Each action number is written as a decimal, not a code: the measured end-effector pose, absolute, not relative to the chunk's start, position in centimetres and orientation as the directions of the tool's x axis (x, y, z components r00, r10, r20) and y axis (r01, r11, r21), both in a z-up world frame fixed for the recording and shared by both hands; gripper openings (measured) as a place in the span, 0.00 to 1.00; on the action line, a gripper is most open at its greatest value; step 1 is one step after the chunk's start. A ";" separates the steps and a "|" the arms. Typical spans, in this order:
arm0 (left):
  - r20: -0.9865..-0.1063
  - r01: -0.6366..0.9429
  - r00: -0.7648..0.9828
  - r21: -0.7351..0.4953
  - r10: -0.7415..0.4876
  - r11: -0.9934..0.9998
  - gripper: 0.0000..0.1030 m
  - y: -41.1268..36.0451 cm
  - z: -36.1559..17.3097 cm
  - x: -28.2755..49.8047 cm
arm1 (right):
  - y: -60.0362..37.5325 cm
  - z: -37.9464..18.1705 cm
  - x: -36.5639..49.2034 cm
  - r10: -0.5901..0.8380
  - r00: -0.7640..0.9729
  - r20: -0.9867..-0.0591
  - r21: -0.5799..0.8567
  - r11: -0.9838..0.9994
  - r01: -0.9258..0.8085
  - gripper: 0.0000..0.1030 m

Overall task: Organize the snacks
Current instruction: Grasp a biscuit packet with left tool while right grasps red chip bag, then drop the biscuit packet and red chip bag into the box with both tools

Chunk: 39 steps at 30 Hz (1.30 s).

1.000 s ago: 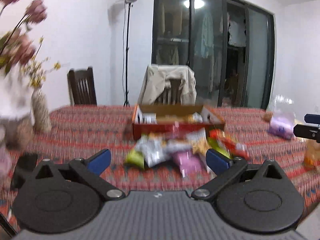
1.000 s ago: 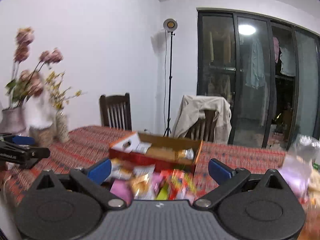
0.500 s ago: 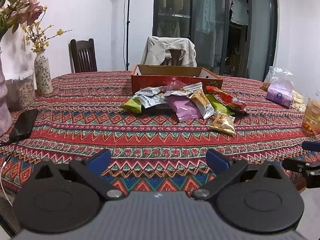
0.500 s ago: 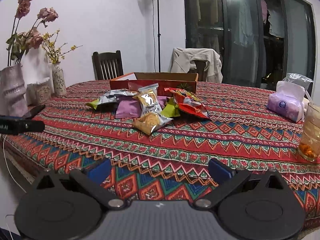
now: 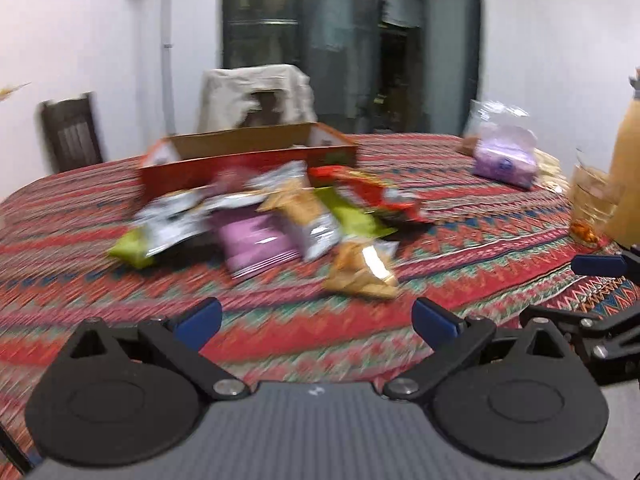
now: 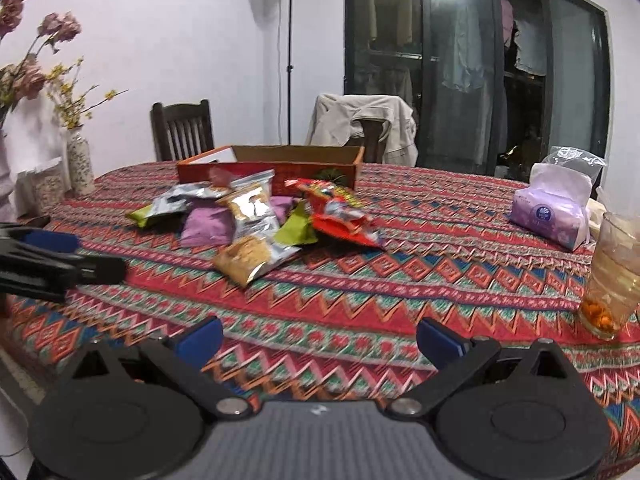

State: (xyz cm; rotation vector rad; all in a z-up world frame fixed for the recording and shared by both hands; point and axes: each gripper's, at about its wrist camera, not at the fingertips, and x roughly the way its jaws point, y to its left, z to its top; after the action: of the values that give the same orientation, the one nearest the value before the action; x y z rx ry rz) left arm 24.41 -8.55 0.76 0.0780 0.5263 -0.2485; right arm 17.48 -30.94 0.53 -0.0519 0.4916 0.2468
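A pile of snack packets [image 6: 260, 216] lies mid-table in front of an open red cardboard box [image 6: 280, 168]. Among them are a purple packet [image 6: 208, 226], a red packet [image 6: 344, 216] and a tan packet [image 6: 248, 256] nearest me. The left wrist view is blurred but shows the same pile [image 5: 272, 220] and box [image 5: 248, 160]. My left gripper [image 5: 316, 316] is open and empty over the table's near edge. My right gripper [image 6: 318, 334] is open and empty, short of the pile.
The table has a red patterned cloth [image 6: 400, 280]. A purple tissue pack [image 6: 556, 208] and a glass of amber drink [image 6: 616, 276] stand at the right. Vases with flowers [image 6: 78, 160] stand at the left. Chairs [image 6: 182, 130] are behind the table.
Both grippers have moved forward and up toward the snack pile, which looms larger. The left view has swung right and is motion-blurred. Jaws stay open.
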 end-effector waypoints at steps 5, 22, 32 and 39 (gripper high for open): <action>-0.559 0.311 0.794 0.032 -0.241 0.950 0.97 -12.2 -1.2 30.8 | -32.4 0.7 20.1 0.212 0.864 -0.457 0.040 0.975 -0.219 1.00; -0.552 0.197 0.807 -0.087 -0.212 0.977 0.46 -6.6 0.5 32.6 | -29.9 0.3 40.7 0.365 0.766 -0.530 0.128 0.927 -0.353 1.00; -0.534 0.039 0.840 -0.111 -0.093 0.993 0.46 -0.6 2.2 32.2 | -30.9 -1.5 44.4 0.425 0.705 -0.567 0.288 0.905 -0.314 0.51; -0.518 0.032 0.850 -0.130 -0.096 0.991 0.46 1.5 2.1 28.8 | -30.3 0.4 35.6 0.310 0.781 -0.542 0.159 0.951 -0.267 0.49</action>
State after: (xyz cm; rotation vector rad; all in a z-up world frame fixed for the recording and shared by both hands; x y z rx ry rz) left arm 28.81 1.48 2.07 -0.1182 0.5516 -0.0678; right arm 35.59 -30.25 0.42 0.0748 0.5980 0.3118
